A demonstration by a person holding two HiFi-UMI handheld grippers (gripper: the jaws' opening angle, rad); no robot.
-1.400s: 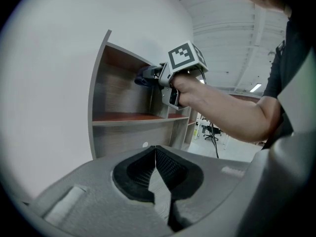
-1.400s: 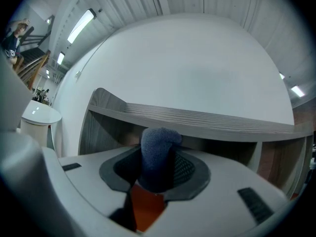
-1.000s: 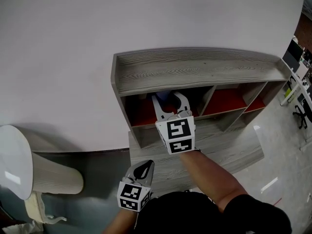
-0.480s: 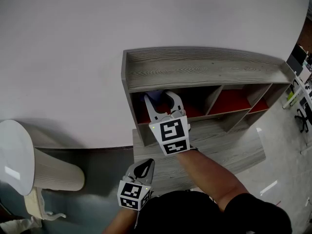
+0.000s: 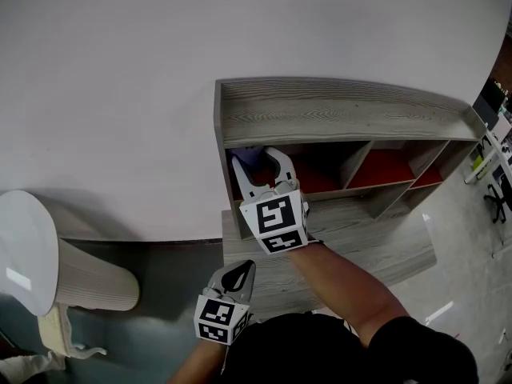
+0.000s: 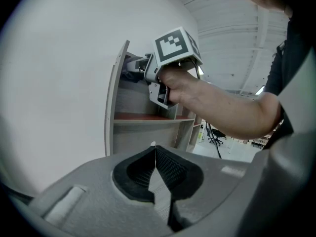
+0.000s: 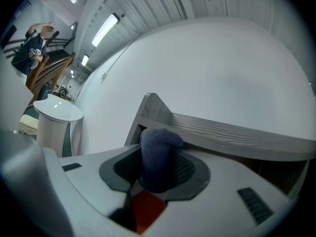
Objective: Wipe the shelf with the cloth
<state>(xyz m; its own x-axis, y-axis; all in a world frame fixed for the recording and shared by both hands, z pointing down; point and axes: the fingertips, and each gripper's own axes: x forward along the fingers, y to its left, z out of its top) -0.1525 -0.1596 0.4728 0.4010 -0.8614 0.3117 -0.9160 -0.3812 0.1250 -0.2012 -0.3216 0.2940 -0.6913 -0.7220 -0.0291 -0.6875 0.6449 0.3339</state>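
A grey wood shelf unit (image 5: 336, 110) with red-floored compartments stands against a white wall. My right gripper (image 5: 258, 160) reaches into the leftmost upper compartment, shut on a blue-purple cloth (image 5: 248, 157). In the right gripper view the cloth (image 7: 157, 157) stands up between the jaws, just under the shelf's top board (image 7: 232, 132), with the red floor (image 7: 147, 205) below. My left gripper (image 5: 238, 278) hangs low near the person's body, shut with nothing in it; its pads (image 6: 165, 169) meet in the left gripper view, which looks at the shelf (image 6: 118, 117) from the side.
A lower grey ledge (image 5: 360, 246) runs in front of the compartments. A white round-topped bin (image 5: 32, 270) stands at the left by the wall. Office chairs (image 5: 496, 190) and desks lie at the far right. A person (image 7: 34, 48) shows far off on stairs.
My right gripper with the cloth has slid left inside the compartment toward its left wall. The shelf sits further right in the head view. My left gripper has kept its place.
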